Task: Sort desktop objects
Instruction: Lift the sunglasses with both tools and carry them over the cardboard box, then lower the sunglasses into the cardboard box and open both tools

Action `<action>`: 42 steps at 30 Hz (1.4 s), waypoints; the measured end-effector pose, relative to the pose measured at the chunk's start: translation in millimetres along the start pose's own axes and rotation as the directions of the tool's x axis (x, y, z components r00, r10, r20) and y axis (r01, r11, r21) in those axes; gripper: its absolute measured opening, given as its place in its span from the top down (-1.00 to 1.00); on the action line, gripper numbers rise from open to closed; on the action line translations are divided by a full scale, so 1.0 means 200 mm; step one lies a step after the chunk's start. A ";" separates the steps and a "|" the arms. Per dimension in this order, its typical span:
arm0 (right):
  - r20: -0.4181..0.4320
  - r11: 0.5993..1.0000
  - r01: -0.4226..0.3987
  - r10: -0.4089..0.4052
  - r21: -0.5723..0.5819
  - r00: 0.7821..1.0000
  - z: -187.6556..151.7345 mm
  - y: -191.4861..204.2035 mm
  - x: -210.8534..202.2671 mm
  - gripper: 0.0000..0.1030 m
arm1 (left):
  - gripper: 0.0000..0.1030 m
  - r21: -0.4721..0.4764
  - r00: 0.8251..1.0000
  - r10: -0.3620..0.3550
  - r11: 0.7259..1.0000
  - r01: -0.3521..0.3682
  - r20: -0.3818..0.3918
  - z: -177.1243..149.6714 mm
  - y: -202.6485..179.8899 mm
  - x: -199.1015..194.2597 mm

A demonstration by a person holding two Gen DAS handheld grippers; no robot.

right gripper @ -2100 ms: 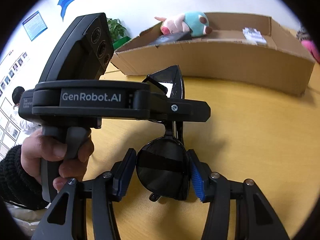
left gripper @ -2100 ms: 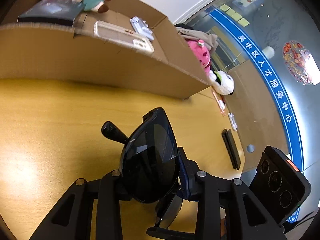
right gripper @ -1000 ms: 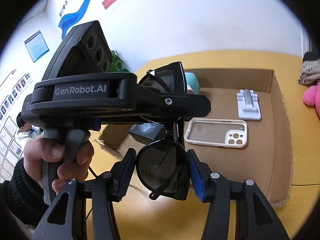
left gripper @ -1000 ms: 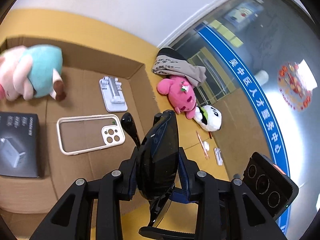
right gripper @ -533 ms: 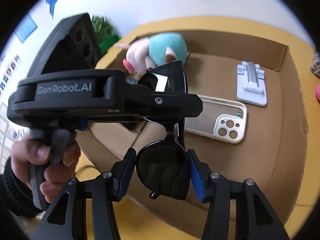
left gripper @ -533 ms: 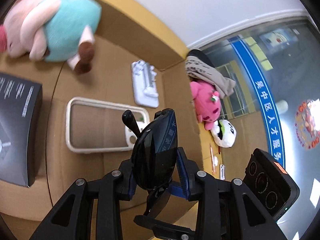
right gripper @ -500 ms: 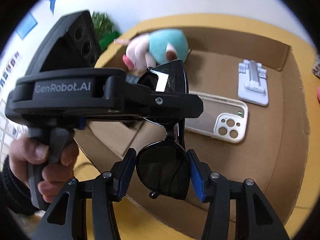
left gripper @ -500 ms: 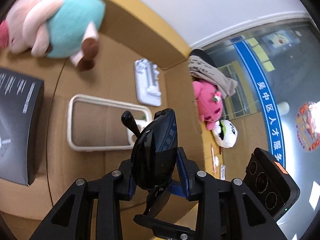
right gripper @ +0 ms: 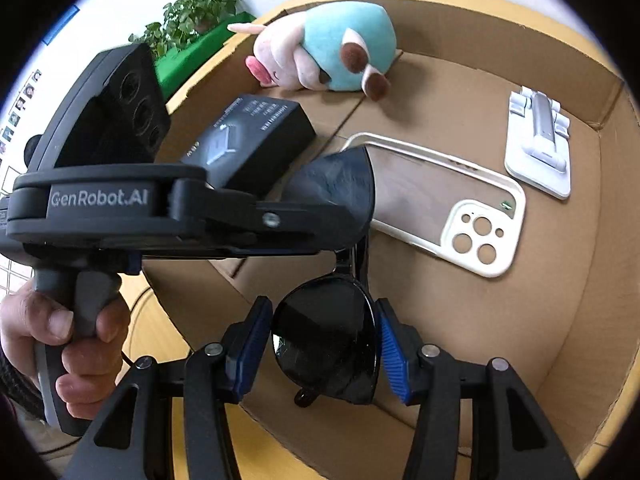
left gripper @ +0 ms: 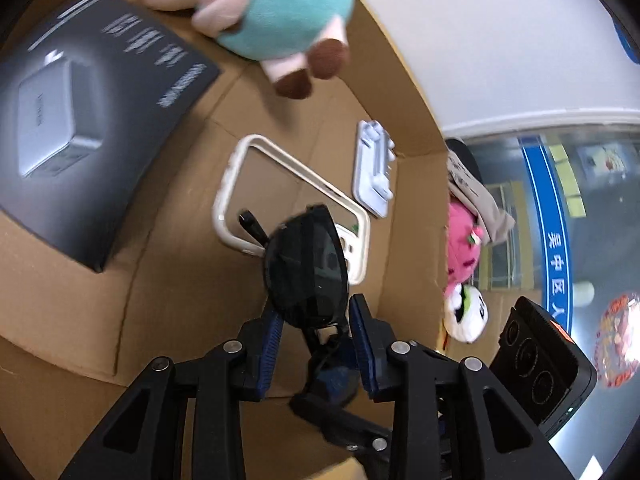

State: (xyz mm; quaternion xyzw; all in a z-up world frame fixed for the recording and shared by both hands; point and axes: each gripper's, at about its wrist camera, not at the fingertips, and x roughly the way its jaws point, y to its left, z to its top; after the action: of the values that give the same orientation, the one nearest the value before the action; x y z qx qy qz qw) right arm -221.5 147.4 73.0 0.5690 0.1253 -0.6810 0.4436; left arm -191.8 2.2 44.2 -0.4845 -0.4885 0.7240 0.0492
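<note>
1. Both sides have the sunglasses (right gripper: 326,344): the right hand-held gripper (right gripper: 320,340) pinches one dark lens between its blue pads.
2. The left hand-held gripper (left gripper: 316,332) clamps the other lens (left gripper: 306,270).
3. The pair hangs above the open cardboard box (right gripper: 576,320), over its near end.
4. Down inside: a cream phone case (right gripper: 484,236), white stand (right gripper: 536,148), black carton (right gripper: 248,140) and teal-pink plush (right gripper: 332,52).
</note>
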 end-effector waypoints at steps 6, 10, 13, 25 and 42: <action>-0.045 0.997 0.066 -0.068 -0.049 0.997 -0.04 -0.03 0.03 0.01 | 0.34 -0.032 1.000 -0.004 0.999 0.005 0.025 -0.03 0.04 -0.03; -0.046 0.992 0.088 -0.092 -0.091 0.995 -0.05 -0.04 0.03 0.01 | 0.35 0.015 0.999 0.015 1.000 -0.016 0.043 -0.07 0.00 -0.08; -0.034 0.972 0.114 -0.123 -0.203 0.992 -0.07 0.00 0.02 0.03 | 0.34 0.090 0.997 0.037 0.995 -0.043 0.060 -0.10 -0.04 -0.15; -0.091 0.856 0.122 -0.193 -0.502 0.977 -0.04 0.08 0.03 0.02 | 0.09 0.477 0.986 0.163 0.865 -0.153 0.021 -0.01 -0.29 -0.24; -0.059 0.966 0.055 -0.073 -0.254 0.996 0.04 -0.17 -0.04 -0.32 | -0.13 0.638 0.931 0.310 0.760 -0.121 -0.194 0.09 -0.35 0.08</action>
State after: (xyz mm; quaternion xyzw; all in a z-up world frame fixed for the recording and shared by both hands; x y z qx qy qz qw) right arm -252.3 165.5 70.7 0.5264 0.2441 -0.6538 0.4857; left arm -242.3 35.4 87.9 -0.5951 -0.1532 0.7656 0.1904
